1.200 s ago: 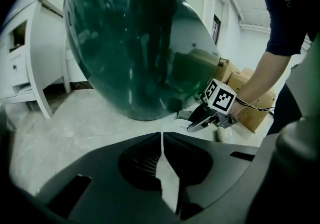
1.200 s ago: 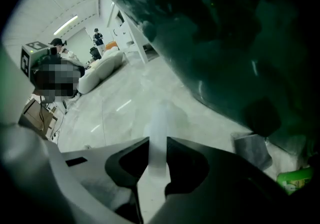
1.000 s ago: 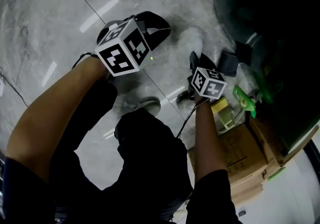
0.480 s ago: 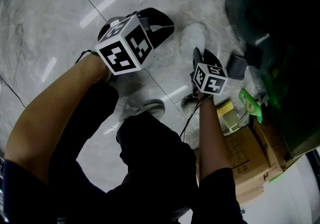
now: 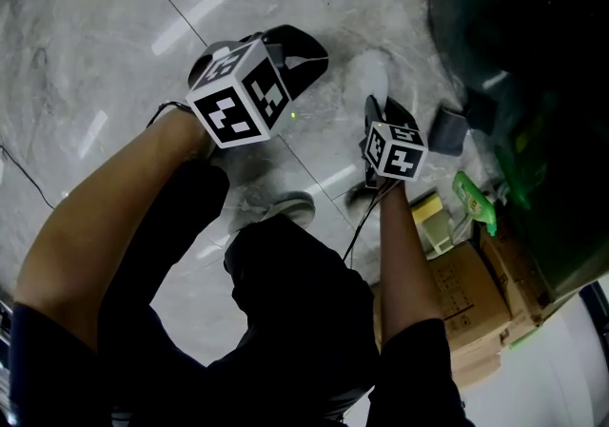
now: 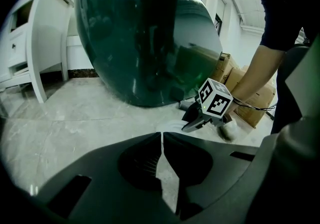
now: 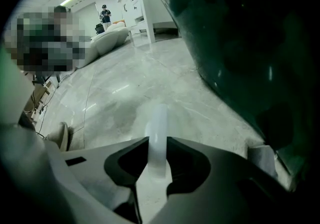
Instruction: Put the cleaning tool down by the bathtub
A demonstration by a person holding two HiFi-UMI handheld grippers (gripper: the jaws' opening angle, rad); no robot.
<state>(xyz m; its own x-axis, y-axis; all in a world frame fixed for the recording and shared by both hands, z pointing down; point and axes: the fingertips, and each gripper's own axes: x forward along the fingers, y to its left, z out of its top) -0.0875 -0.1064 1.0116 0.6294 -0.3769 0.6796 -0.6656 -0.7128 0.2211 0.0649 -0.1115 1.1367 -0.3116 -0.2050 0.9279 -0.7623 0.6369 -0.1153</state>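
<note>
The cleaning tool [image 5: 373, 73] is white, and its head rests on the marble floor close to the dark green bathtub [image 5: 519, 26]. My right gripper [image 5: 377, 109] points steeply down at it. In the right gripper view the tool's white handle [image 7: 157, 128] runs between the jaws of the right gripper [image 7: 157, 142], which touch it on both sides; they have just been easing open slightly. My left gripper [image 5: 306, 47] hovers over the floor to the left, apart from the tool. Its jaws [image 6: 162, 137] meet at the tips with nothing between them.
A grey block [image 5: 447, 130], a yellow sponge [image 5: 428, 211] and a green spray bottle [image 5: 474, 199] lie by the tub's foot, beside cardboard boxes [image 5: 466, 306]. The person's shoe [image 5: 285, 208] stands just behind the grippers. A white cabinet [image 6: 35, 33] stands left of the tub.
Both grippers have sunk a little toward the floor, the right one carrying the white tool down with it. Over the last half second they have hardly shifted.
</note>
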